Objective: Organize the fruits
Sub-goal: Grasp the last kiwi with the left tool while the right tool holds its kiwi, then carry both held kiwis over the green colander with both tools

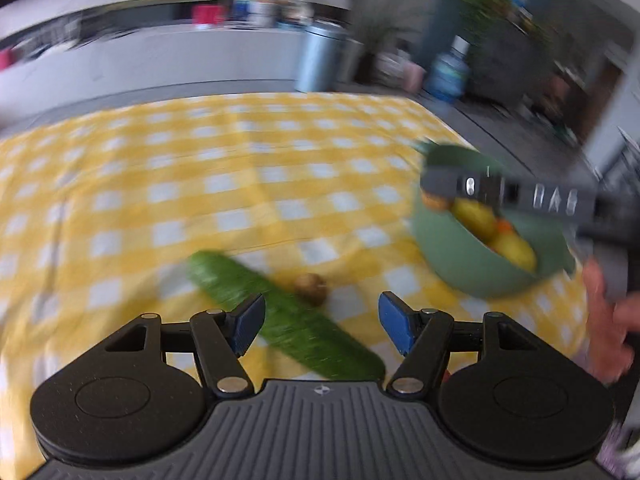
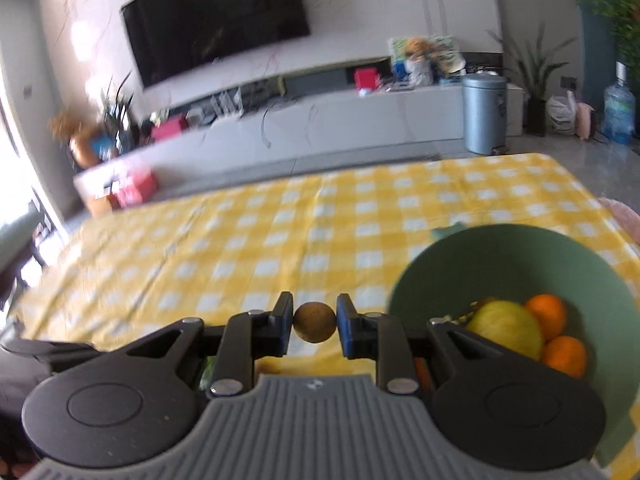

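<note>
My right gripper (image 2: 314, 322) is shut on a small round brown fruit (image 2: 314, 323) and holds it above the yellow checked tablecloth (image 2: 280, 240), just left of the green bowl (image 2: 500, 256). The bowl holds a yellow-green fruit (image 2: 506, 328) and two oranges (image 2: 546, 314). My left gripper (image 1: 322, 320) is open and empty above a green cucumber (image 1: 280, 312) that lies on the cloth. Another small brown fruit (image 1: 311, 287) lies beside the cucumber. The bowl (image 1: 472, 264) is to the right in the left wrist view, with the right gripper's body (image 1: 520, 196) across it.
The table's far and right edges drop to a grey floor. Behind stand a grey bin (image 2: 484, 114), a TV bench (image 2: 320, 120) with clutter, plants and a water bottle (image 2: 619, 110). A hand (image 1: 608, 320) shows at the right edge of the left wrist view.
</note>
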Action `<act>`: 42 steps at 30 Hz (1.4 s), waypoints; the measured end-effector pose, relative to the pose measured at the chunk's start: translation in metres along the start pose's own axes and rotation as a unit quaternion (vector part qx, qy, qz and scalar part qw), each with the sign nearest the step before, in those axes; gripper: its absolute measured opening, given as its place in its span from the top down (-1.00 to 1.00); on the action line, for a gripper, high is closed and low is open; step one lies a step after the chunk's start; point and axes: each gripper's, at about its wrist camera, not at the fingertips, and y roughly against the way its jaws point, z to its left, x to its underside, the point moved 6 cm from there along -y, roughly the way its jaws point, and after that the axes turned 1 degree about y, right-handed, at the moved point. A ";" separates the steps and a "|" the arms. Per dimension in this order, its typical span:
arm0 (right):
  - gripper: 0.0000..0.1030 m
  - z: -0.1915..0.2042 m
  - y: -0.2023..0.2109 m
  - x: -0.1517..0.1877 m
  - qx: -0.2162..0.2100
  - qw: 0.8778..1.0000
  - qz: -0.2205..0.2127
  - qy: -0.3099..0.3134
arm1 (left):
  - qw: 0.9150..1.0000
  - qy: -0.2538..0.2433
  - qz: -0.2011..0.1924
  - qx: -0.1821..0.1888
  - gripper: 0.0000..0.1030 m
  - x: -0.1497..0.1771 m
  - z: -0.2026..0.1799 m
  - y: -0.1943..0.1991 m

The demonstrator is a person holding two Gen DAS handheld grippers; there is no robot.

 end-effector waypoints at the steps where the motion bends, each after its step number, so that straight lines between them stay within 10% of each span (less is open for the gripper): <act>1: 0.62 -0.006 0.004 -0.002 0.001 1.000 -0.004 -0.014 | 1.000 -0.015 0.004 0.000 -0.49 -0.002 -0.004 -0.005; 10: 0.62 -0.042 0.013 0.002 -0.025 0.995 0.001 -0.099 | 0.985 -0.132 0.101 -0.044 -0.40 -0.017 -0.023 -0.055; 19: 0.62 -0.039 0.016 -0.001 -0.031 0.996 -0.003 -0.087 | 0.955 -0.204 0.181 -0.117 0.16 -0.012 -0.031 -0.089; 23: 0.62 -0.043 0.013 0.000 -0.027 0.995 0.000 -0.091 | 0.961 -0.186 0.167 -0.118 0.41 -0.012 -0.031 -0.090; 42: 0.62 -0.051 0.024 0.000 0.007 0.997 0.000 -0.074 | 0.992 -0.059 0.021 -0.111 0.42 -0.034 -0.040 -0.029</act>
